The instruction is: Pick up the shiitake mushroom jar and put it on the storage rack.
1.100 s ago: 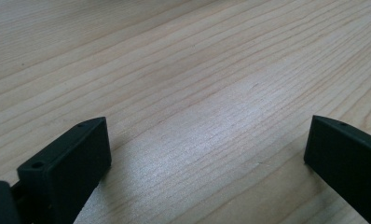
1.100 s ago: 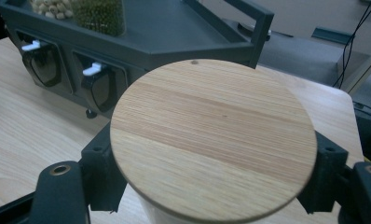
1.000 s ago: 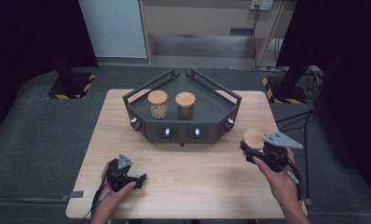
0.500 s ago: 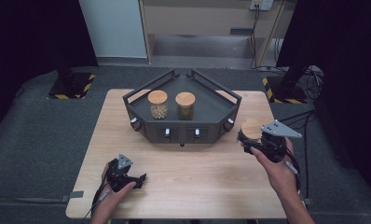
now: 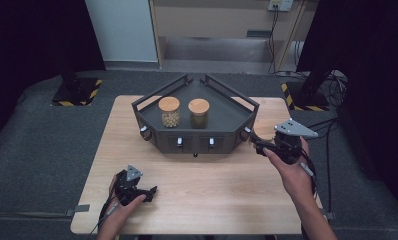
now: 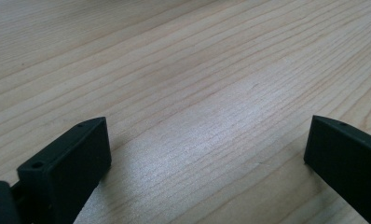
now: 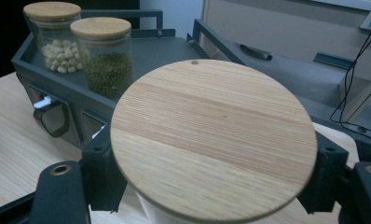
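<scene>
Pale matt wooden table (image 5: 227, 195), smooth bamboo-grain lid (image 7: 211, 135), clear glass jars (image 7: 110, 65), matt dark metal tray (image 5: 227, 117).

my high view looks forward and down from above my side of the table (image 5: 197, 200), taking in the whole top and the dark tray (image 5: 227, 112). my left gripper view sits very close to the wood (image 6: 197, 84), looking along its grain. my right gripper view faces the tray (image 7: 165, 51) from nearby, and shares it and its two jars with the high view.
</scene>
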A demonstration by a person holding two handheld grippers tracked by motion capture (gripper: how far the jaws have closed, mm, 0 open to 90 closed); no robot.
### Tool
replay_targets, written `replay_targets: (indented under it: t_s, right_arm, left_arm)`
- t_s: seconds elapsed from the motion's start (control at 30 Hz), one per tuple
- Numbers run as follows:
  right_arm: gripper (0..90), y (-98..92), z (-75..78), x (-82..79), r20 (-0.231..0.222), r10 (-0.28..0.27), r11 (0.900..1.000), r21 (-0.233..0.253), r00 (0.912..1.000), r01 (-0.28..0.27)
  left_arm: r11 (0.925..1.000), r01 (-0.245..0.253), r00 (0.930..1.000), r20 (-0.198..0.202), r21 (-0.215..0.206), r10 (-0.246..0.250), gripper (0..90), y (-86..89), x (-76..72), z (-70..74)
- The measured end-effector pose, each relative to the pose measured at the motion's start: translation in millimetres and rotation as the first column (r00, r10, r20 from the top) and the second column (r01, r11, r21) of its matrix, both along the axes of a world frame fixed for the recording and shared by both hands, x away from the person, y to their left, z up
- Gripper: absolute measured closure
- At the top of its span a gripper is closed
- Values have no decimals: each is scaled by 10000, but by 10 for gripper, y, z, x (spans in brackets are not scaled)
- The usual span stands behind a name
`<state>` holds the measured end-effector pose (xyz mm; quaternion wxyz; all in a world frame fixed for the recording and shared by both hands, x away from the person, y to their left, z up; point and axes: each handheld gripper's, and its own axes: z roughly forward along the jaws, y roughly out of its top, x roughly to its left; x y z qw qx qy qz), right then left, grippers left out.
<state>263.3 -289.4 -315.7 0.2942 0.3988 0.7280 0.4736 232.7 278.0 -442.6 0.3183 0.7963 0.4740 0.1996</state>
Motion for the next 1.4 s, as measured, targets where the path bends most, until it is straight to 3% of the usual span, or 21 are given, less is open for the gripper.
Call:
replay_targets:
  t_s: [0.8, 1.4]
  right_arm:
    - [256, 237, 134, 293, -47, 115, 9999, -50, 9999, -116]
    - [256, 507, 195, 665, -143, 174, 9998, 0, 9997, -174]
  left_arm:
    - [10000, 0, 10000, 3, 5, 0, 0, -1, -1, 0]
    - [10000, 13, 10000, 2, 9, -13, 0, 2, 0, 0]
